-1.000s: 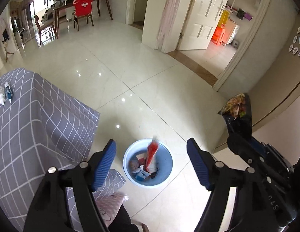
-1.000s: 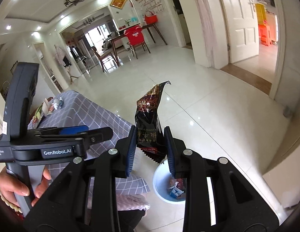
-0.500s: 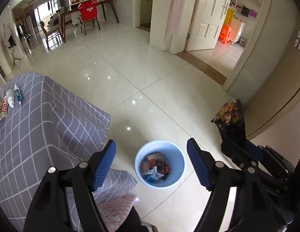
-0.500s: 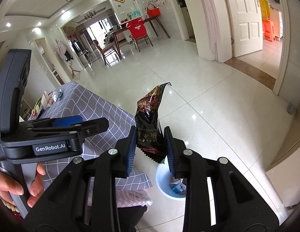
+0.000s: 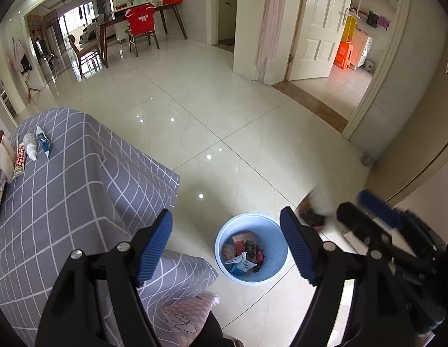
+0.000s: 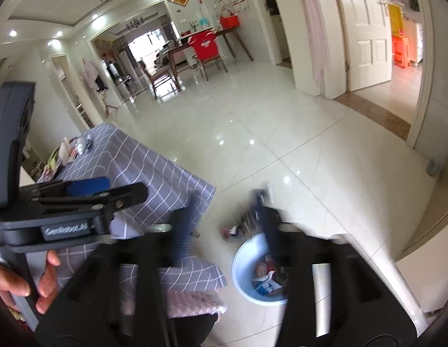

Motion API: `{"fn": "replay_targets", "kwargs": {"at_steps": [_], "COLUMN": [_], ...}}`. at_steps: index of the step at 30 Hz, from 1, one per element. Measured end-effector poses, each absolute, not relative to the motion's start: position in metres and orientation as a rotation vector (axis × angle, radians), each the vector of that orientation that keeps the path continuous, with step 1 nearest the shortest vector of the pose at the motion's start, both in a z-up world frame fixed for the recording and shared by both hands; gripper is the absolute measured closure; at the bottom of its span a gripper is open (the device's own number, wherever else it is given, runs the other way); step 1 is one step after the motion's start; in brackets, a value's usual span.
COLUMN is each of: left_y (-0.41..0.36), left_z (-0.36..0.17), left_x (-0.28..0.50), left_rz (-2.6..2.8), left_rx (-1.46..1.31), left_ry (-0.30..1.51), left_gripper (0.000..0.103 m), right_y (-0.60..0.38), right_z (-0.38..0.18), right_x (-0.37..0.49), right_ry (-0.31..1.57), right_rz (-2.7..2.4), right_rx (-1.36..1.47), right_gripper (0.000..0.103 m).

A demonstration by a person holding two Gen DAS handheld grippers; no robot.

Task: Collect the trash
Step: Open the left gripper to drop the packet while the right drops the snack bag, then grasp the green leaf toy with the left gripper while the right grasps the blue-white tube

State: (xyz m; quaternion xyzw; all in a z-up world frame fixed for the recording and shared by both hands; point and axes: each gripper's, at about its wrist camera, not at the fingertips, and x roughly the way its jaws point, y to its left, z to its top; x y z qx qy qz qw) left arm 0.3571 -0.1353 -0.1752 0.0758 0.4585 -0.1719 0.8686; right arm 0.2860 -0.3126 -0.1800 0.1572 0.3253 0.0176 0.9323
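A light-blue bin (image 5: 277, 263) stands on the floor by the table corner, with several wrappers inside. My left gripper (image 5: 225, 217) hangs above it, open, with nothing between its blue pads. To its right, my right gripper (image 5: 359, 206) is blurred and its jaws are opening. A dark snack bag (image 5: 313, 214) is a blur just below them, over the bin's right rim. In the right wrist view the right gripper (image 6: 224, 211) has its fingers spread, the bag (image 6: 247, 221) loose between them above the bin (image 6: 242, 263). The left gripper (image 6: 122, 192) shows side-on at the left.
A table under a grey checked cloth (image 5: 65, 188) fills the left, with tubes and a small bottle (image 5: 30, 147) at its far end. A pink cushion (image 5: 189, 312) lies under the table corner. A hand (image 6: 21, 283) holds the left gripper's handle. Glossy tile floor stretches ahead.
The right gripper's fingers have sprung apart and let go of the snack bag, which has dropped from upright between the pads to a blur over the bin. The left gripper has shifted slightly.
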Motion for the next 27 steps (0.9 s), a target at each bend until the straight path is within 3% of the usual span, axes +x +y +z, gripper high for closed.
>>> {"fn": "replay_targets", "kwargs": {"at_steps": [16, 27], "left_y": [-0.094, -0.001], "left_z": [-0.161, -0.125], "left_x": [0.356, 0.353], "left_rz": [-0.343, -0.224], "left_rx": [0.137, 0.182], "left_ry": [0.938, 0.84], "left_gripper": [0.027, 0.026], "right_y": [-0.29, -0.209], "right_z": [-0.171, -0.137], "right_x": [0.288, 0.306], "right_ry": [0.673, 0.65], "right_rz": [0.043, 0.18], "right_rx": [0.291, 0.214], "right_gripper": [0.029, 0.029]}}
